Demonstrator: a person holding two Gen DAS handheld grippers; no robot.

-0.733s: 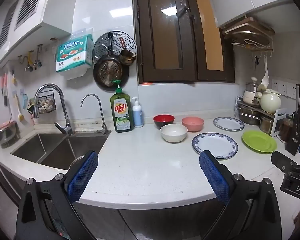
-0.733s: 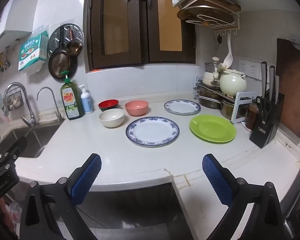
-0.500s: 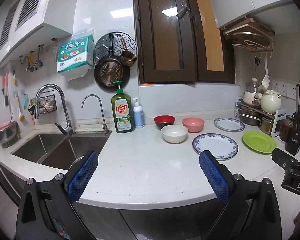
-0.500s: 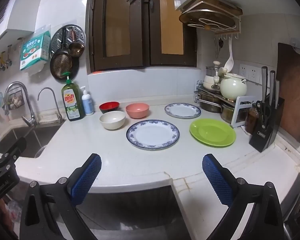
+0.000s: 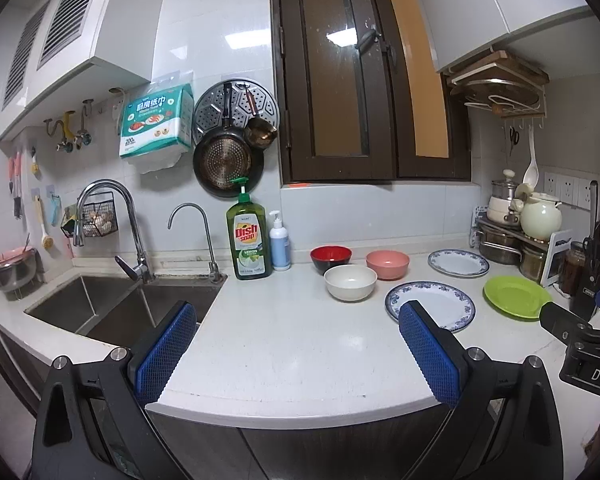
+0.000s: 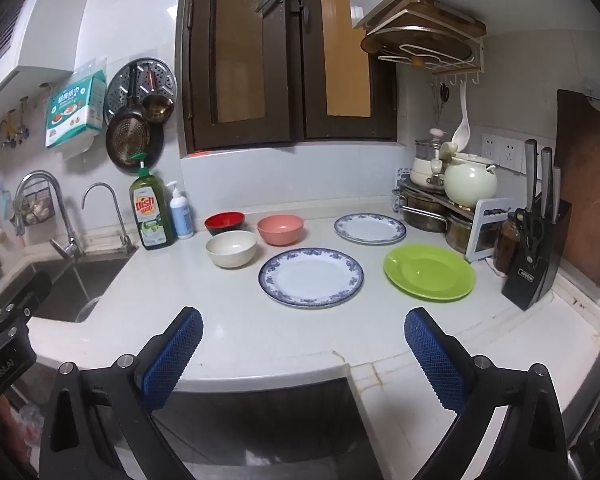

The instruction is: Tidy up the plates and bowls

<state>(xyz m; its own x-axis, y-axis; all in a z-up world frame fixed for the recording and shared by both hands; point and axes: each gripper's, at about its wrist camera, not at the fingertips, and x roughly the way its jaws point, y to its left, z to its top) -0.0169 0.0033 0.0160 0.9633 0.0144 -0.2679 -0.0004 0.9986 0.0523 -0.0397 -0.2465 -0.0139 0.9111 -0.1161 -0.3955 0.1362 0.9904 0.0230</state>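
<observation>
Fingers [image 6: 172, 354] of both grippers are standing wide apart, gripping nothing, hovering over the desk's [image 6: 260, 340] bare front edge; bowls [image 6: 231, 248] and plates [image 6: 311, 277] are sitting farther back, toward the wall.

Even overhead light, glare on wall tiles [image 5: 236, 40], sharp focus, fisheye-bent dark corners.

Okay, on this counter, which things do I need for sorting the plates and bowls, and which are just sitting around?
For the job:
red bowl
pink bowl
white bowl
big blue-rimmed plate
small blue-rimmed plate
green plate

Just sitting around:
dish soap
pump bottle
knife block
pots on the rack
</observation>
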